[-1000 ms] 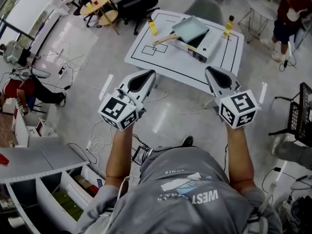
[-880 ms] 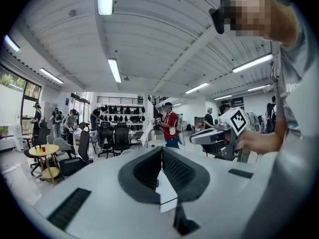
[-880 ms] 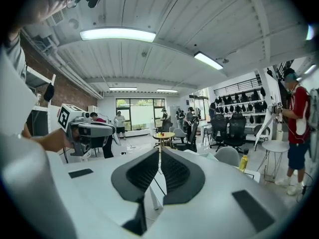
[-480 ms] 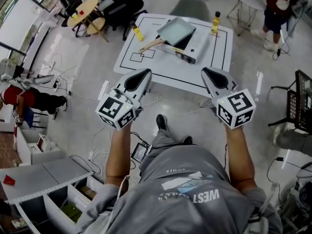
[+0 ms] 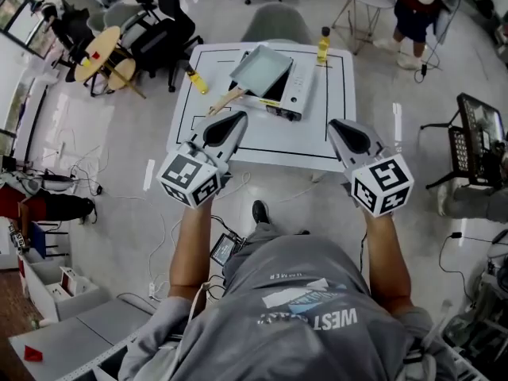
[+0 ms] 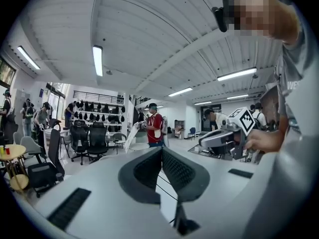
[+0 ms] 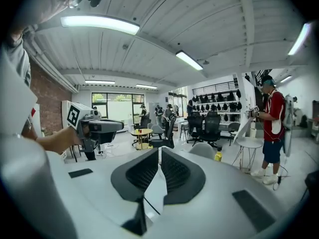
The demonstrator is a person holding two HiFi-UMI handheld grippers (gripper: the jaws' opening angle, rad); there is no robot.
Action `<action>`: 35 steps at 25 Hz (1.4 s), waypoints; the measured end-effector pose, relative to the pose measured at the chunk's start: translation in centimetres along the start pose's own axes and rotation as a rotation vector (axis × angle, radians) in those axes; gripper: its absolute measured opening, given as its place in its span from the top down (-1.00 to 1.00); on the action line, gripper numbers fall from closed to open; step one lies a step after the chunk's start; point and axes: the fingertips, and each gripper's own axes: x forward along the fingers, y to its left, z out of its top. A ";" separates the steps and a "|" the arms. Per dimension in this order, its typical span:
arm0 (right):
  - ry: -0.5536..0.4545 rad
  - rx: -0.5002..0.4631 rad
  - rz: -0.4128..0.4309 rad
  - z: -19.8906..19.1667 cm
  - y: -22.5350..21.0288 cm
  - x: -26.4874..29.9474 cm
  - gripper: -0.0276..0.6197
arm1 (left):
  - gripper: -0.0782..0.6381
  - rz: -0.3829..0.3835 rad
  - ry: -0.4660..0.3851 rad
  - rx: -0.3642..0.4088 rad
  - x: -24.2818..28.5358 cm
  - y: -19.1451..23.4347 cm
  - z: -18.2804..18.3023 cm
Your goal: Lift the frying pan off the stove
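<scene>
Ahead, frying pan (image 5: 261, 70) atop stove (image 5: 295, 84) on table (image 5: 317, 129).

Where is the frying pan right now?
In the head view, the frying pan sits on the stove on the white table, between the left yellow bottle and the right yellow bottle.

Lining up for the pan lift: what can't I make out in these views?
Head view: burner of the white tabletop stove, covered by the pale green square frying pan.
Head view: stove's front panel, too small to read.
Both gripper views: pan unseen; left gripper and right gripper bodies fill the lower frame.
</scene>
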 end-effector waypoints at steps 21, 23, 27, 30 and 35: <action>0.044 0.035 -0.184 1.7 3.3 9.9 0.82 | 0.78 -0.141 0.054 -0.079 0.4 15.8 -4.7; 0.052 0.038 -0.194 1.4 3.4 10.2 0.81 | 0.78 -0.144 0.067 -0.100 0.6 16.8 -5.8; 0.065 0.050 -0.213 1.0 3.2 10.2 0.81 | 0.78 -0.151 0.100 -0.145 1.0 17.9 -7.9; 0.069 0.061 -0.214 0.7 2.8 10.7 0.81 | 0.78 -0.154 0.125 -0.168 1.4 18.4 -9.3; 0.071 0.079 -0.191 0.1 2.3 12.3 0.81 | 0.78 -0.149 0.160 -0.193 1.6 19.1 -10.9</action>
